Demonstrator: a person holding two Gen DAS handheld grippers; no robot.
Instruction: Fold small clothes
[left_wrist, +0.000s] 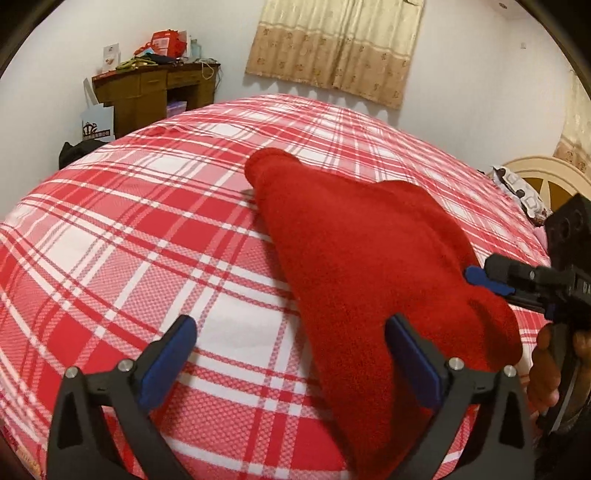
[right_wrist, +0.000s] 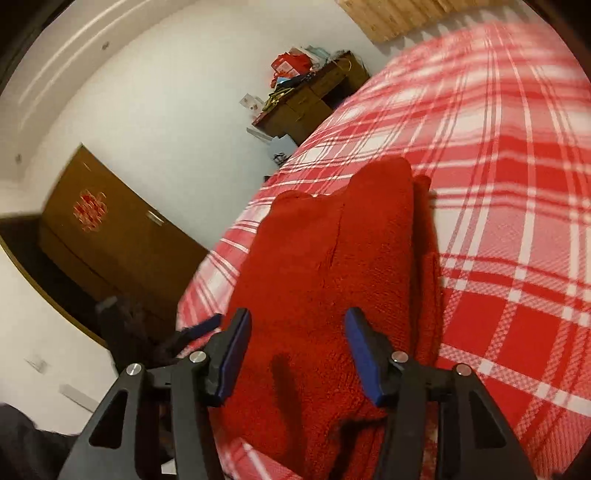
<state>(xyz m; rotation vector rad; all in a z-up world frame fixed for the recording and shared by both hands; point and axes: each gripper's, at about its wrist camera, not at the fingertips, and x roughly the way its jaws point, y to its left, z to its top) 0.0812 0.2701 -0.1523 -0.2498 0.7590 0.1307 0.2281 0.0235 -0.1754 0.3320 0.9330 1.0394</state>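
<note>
The red garment (left_wrist: 354, 258) lay on the plaid bedspread (left_wrist: 147, 240), a small fleecy piece already doubled over itself, one rounded end reaching toward the far side of the bed and its bulk bunched at the near right. The left gripper (left_wrist: 291, 343) had its jaws spread as wide as they went, gripping nothing; the right-hand blue pad (left_wrist: 413, 362) stood against the near edge of the cloth, the left-hand one over bare bedspread — whether the pad actually touched the fleece could not be told. The right gripper (right_wrist: 295, 350) stood half open above the near end of the garment, its pads apart with cloth between and beneath them but not pinched; in the left wrist view it reached in from the right, a person's hand (left_wrist: 546, 369) on its handle. Beyond the bed stood a wooden desk (left_wrist: 155, 92) heaped with oddments, a curtain (left_wrist: 332, 48) on the far wall and a headboard (left_wrist: 535, 177) at the right.

By my judgement one fold was just laid and let go — the step in hand was the release between folds; the shape was still lumpy and uneven. The next move would call for each gripper to pick a fresh edge, pinch only the layers meant to travel, and carry them across without dragging the fold beneath out of line.
</note>
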